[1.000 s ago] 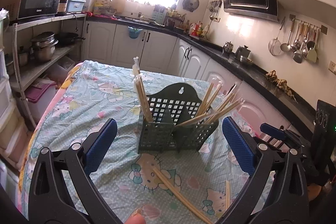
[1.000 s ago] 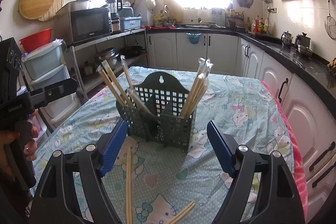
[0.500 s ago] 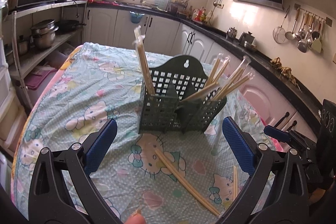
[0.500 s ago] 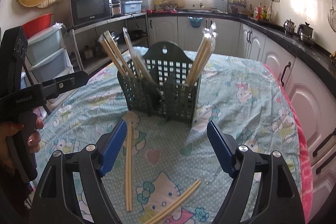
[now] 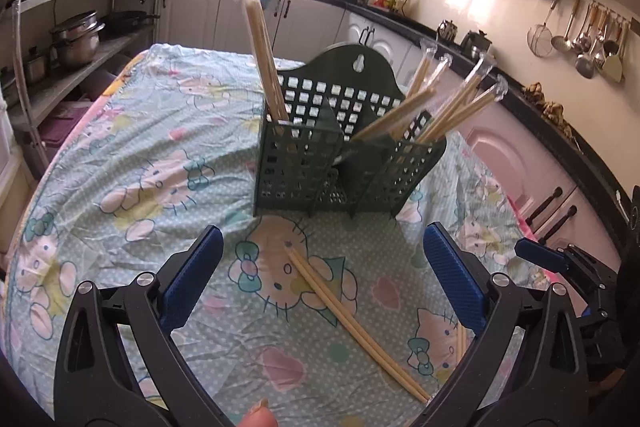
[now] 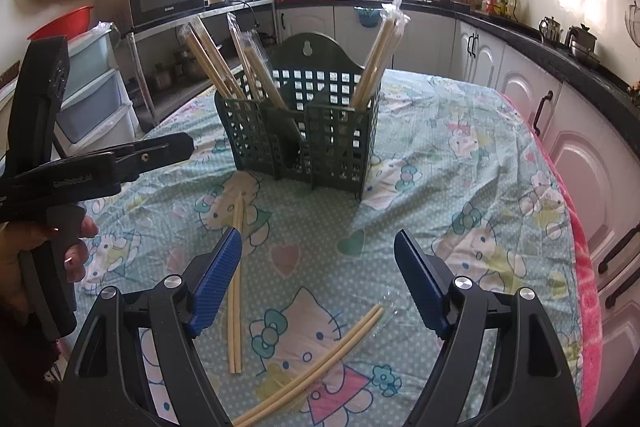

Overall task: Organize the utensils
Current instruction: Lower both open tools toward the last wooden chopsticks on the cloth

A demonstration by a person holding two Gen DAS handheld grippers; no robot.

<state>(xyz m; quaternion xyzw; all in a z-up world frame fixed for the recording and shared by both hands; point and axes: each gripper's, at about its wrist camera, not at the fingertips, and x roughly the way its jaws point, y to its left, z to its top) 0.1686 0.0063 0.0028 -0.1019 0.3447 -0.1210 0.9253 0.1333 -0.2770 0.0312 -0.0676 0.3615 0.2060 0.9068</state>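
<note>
Grippers, left (image 5: 320,279) and right (image 6: 318,269), both spread wide, empty, above loose chopsticks (image 6: 237,287) near green caddy (image 6: 298,143).

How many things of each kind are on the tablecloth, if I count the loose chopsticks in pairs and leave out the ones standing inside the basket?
Loose chopstick pairs: 2
Green basket: 1
Total: 3
</note>
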